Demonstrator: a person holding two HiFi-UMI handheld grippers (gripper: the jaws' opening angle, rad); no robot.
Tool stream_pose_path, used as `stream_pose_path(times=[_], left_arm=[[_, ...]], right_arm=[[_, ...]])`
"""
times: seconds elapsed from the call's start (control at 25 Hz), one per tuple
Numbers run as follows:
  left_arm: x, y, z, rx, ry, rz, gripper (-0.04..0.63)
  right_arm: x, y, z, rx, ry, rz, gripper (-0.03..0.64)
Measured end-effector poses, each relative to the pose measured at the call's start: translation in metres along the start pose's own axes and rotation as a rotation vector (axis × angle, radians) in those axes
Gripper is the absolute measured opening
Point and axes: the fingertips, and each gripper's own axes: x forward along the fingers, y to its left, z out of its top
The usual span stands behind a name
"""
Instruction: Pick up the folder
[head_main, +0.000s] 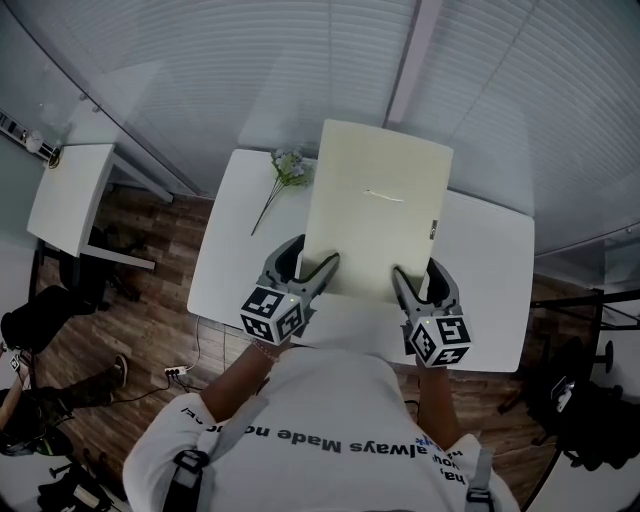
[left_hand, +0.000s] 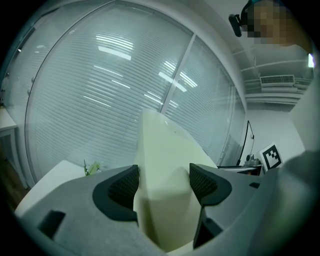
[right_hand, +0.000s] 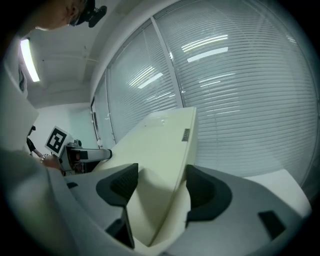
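Observation:
The cream folder (head_main: 375, 205) is held tilted above the white table (head_main: 495, 270), its far edge raised toward the window. My left gripper (head_main: 310, 262) is shut on its near left edge, and my right gripper (head_main: 418, 280) is shut on its near right edge. In the left gripper view the folder (left_hand: 165, 165) fills the gap between the dark pads (left_hand: 122, 187) of the left gripper (left_hand: 164, 182). In the right gripper view the folder (right_hand: 160, 145) runs out from the right gripper (right_hand: 161, 185), with a small label near its right edge.
A sprig of pale flowers (head_main: 285, 170) lies at the table's far left corner. A second white desk (head_main: 70, 190) stands to the left over wooden floor, where a power strip (head_main: 175, 372) lies. Window blinds (head_main: 250, 60) run along the far side.

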Motion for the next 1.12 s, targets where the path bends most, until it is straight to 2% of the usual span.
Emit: stream_pose_path(times=[0.28,1.12], left_arm=[[-0.007,-0.007,0.027,0.011,-0.056,-0.002,0.310],[-0.041,-0.034,0.100,0.067,-0.222,-0.013,0.310]], right_arm=[[-0.010,0.009,0.032,-0.059,-0.060,-0.008,0.291],[-0.041,0.037,0.101,-0.138,-0.204,0.011,0.290]])
